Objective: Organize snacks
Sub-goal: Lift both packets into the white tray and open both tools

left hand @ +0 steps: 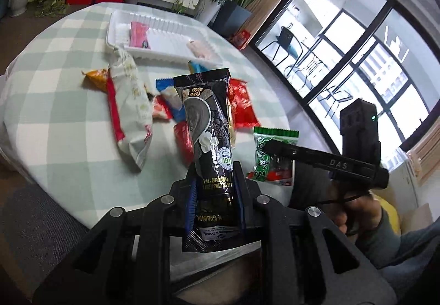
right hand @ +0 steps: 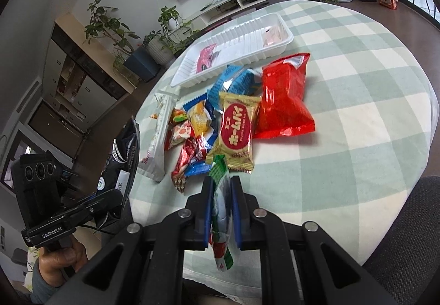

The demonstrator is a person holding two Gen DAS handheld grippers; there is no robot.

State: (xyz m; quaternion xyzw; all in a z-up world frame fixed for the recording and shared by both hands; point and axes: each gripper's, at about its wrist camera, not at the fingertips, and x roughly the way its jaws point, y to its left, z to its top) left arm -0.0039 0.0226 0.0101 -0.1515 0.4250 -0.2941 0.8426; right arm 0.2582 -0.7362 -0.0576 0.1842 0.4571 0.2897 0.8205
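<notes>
Surface: green-and-cream checked tablecloth (right hand: pixel 357 101) is covering a round table, with plants and a low white shelf unit standing behind it.
Left gripper (left hand: pixel 214 184): its blue pads are pinching the lower part of a tall black packet (left hand: pixel 207 126), which is standing upright above the cloth.
Right gripper (right hand: pixel 222 206): its pads are pressing together on a thin green, white and red packet (right hand: pixel 221 211), held edge-on between them.
Hands: a hand (right hand: pixel 59 258) is gripping the left tool's handle at the lower left of the right wrist view.
Near pile: a gold packet with a red oval label (right hand: pixel 238 131) is lying just beyond the right gripper, touching a large red bag (right hand: pixel 283 101) to its right.
Middle pile: blue packets (right hand: pixel 233 82), small orange and red sweets and a long white packet (right hand: pixel 159 137) are overlapping one another.
Far: a white ribbed tray (right hand: pixel 247 57) is sitting beyond the pile, holding a pink packet (right hand: pixel 206 57) at one end and a pale pink item (right hand: pixel 271 36) at the other.
</notes>
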